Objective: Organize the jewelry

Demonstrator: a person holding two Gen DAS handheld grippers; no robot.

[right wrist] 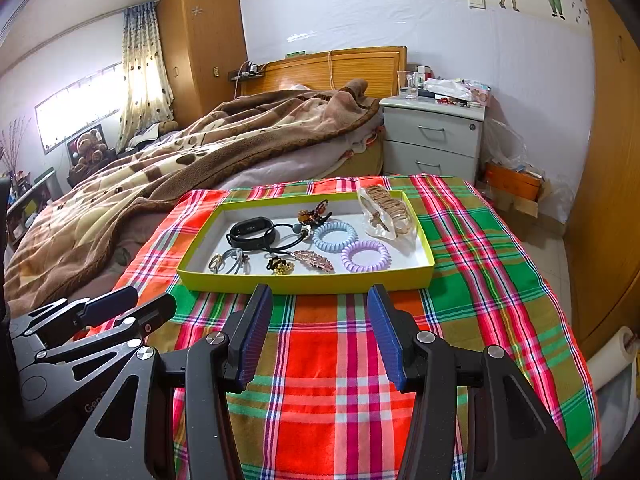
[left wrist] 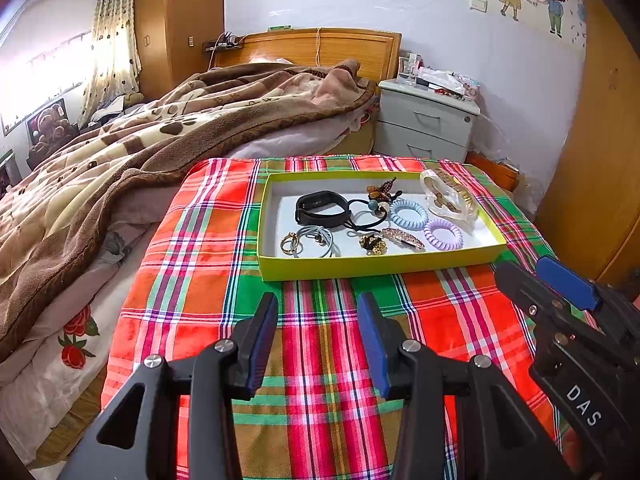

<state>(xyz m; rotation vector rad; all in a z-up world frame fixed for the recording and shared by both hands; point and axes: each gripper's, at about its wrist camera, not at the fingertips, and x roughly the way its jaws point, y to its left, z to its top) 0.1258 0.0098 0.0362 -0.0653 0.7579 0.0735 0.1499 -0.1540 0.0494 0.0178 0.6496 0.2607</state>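
Note:
A yellow-green tray (left wrist: 360, 267) (right wrist: 304, 282) sits on a plaid cloth. In it lie a black wristband (left wrist: 320, 208) (right wrist: 252, 232), a blue coil hair tie (left wrist: 409, 213) (right wrist: 334, 236), a purple coil hair tie (left wrist: 443, 234) (right wrist: 365, 256), a pink rhinestone clip (left wrist: 402, 237) (right wrist: 314, 260), a clear claw clip (left wrist: 448, 194) (right wrist: 386, 212), a brown butterfly clip (left wrist: 382, 190), grey hair ties with a ring (left wrist: 310, 240) and a gold piece (left wrist: 373, 243). My left gripper (left wrist: 318, 340) is open and empty, short of the tray. My right gripper (right wrist: 320, 336) is open and empty, near the tray's front wall.
The plaid cloth (left wrist: 320, 360) covers a raised surface at the foot of a bed with a brown blanket (left wrist: 140, 140). A grey nightstand (left wrist: 428, 120) stands behind. A wooden wardrobe (right wrist: 612, 200) is at the right. The right gripper shows in the left wrist view (left wrist: 568, 292).

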